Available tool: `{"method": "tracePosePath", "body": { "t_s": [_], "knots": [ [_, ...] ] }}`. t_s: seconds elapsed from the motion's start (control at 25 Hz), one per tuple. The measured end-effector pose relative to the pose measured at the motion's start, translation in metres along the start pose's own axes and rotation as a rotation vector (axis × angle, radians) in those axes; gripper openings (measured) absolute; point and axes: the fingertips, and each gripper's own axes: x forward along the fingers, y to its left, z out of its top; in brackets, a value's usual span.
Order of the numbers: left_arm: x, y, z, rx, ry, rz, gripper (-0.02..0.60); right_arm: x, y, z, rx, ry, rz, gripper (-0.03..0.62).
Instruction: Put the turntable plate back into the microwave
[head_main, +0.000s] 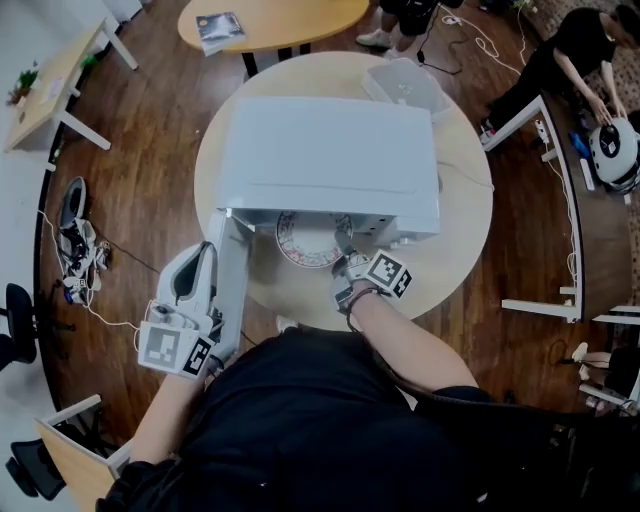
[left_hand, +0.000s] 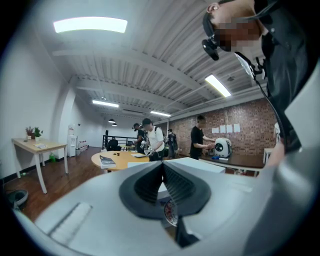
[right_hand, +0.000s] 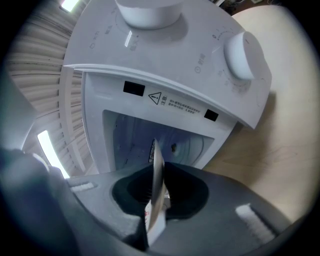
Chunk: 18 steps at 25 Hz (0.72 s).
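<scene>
One white microwave (head_main: 330, 160) on a round table (head_main: 462, 235), door (head_main: 233, 275) open, one patterned turntable plate (head_main: 305, 240) at its mouth, right gripper (head_main: 345, 264) clamped on the plate's rim, left gripper (left_hand: 162, 175) jaws together, seemingly beside the door.

Colour tally off my feeds: white and grey on brown.

I log the microwave (head_main: 330, 160) as plain white, with two small black rectangles (right_hand: 134, 88) and grey print on its front frame. The turntable plate (head_main: 308, 240) is white with a reddish patterned ring. Round table (head_main: 465, 210): pale beige, faint wood grain. Floor (head_main: 150, 190): dark brown planks. Left gripper (left_hand: 162, 172) and right gripper (right_hand: 157, 185): light grey shells, black ribbed pads (left_hand: 143, 183), marker cube (head_main: 388, 272) in black-and-white squares. Shirt (head_main: 330, 420) black. Far wall (left_hand: 240, 120): red-brown brick.
</scene>
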Motion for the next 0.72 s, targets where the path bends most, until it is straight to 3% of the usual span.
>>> {"method": "tracePosePath", "body": {
  "t_s": [0.72],
  "knots": [
    [0.0032, 0.008, -0.0007, -0.029, 0.003, 0.0, 0.003, 0.0101, 0.0073, 0.0044, -0.002, -0.016, -0.006, 0.031]
  ]
}}
